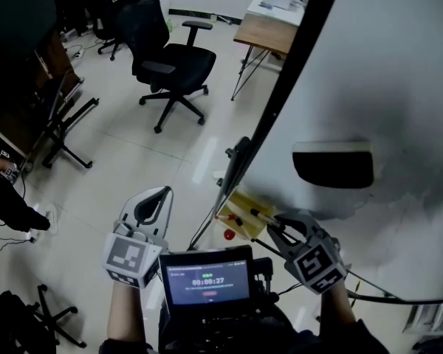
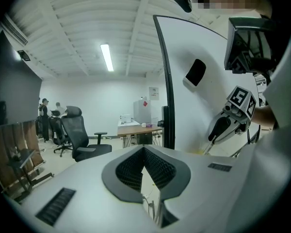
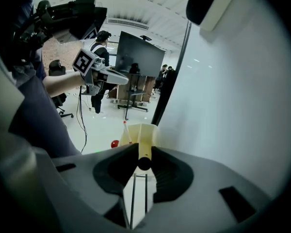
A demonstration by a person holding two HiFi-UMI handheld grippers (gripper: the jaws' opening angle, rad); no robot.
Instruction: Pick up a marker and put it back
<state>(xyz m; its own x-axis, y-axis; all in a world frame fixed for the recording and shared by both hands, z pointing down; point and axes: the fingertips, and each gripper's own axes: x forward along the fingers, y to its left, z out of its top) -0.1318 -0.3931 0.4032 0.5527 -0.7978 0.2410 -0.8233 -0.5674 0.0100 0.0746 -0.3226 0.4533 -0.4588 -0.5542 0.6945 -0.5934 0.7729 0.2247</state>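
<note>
Closest to the head camera sat a small screen (image 1: 208, 280) between the 2 grippers, mounted low against the person's body. Just ahead of it on the right, the right gripper (image 1: 272, 220) had its jaws part-closed and clamped on 1 marker (image 1: 260, 214). In the right gripper view that marker (image 3: 144, 151) showed a pale barrel with a dark end pinched between the pads, its far end reaching forward into the yellow tray (image 3: 146, 129) directly ahead of the jaws. A second marker with a red tip (image 3: 126, 131) stood in the tray, just left of the held one, and a red ball-like object (image 3: 115, 143) lay lower and further left. The whiteboard (image 3: 233, 96) rose along the right side of this gripper, with a black eraser (image 1: 332, 164) on it above and beyond the jaws.

The left gripper (image 1: 165, 192) hung well apart to the left, away from the tray, jaws brought together at the tips with nothing between them (image 2: 144, 152). Far beyond it stood a black office chair (image 1: 170, 57) and a wooden desk (image 1: 269, 32).
</note>
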